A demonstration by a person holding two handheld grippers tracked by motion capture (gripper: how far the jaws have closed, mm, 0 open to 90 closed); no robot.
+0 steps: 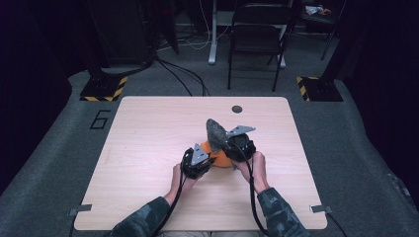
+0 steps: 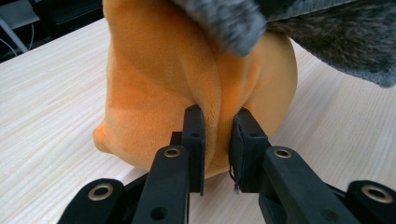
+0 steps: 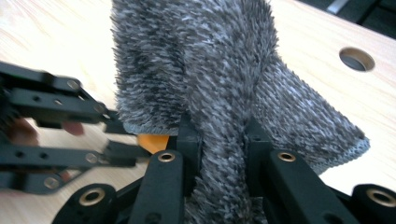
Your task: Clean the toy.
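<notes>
Nearest the lens in the left gripper view, the left tool [image 2: 217, 140] has its two black jaws pinched on a fold of the orange plush toy [image 2: 187, 79], with fabric bunched between the pads. The toy rests on the desk [image 2: 51, 93] directly ahead of that tool. In the right gripper view, the right tool [image 3: 219, 140] is clamped on a ridge of the grey fuzzy sock [image 3: 201, 70], which rises above and ahead of its jaws and flares out to an open cuff on the far side. A sliver of orange shows just below the sock's edge, beside the left tool's linkage.

From the high view, the left tool [image 1: 197, 160] and the right tool [image 1: 238, 145] stand close together, the toy [image 1: 221, 159] between them, and the sock [image 1: 216, 132] held up just beyond the right tool.

Judgement: the step in hand appears to be parting the sock from the toy, or fitting it over; the frames do not settle which. Either way, one tool anchors the toy while the other works the sock.

Next move calls for a steady hold on the toy and a slow pull or push of the sock along the toy's length, keeping both pinches from slipping off the soft pile.
</notes>
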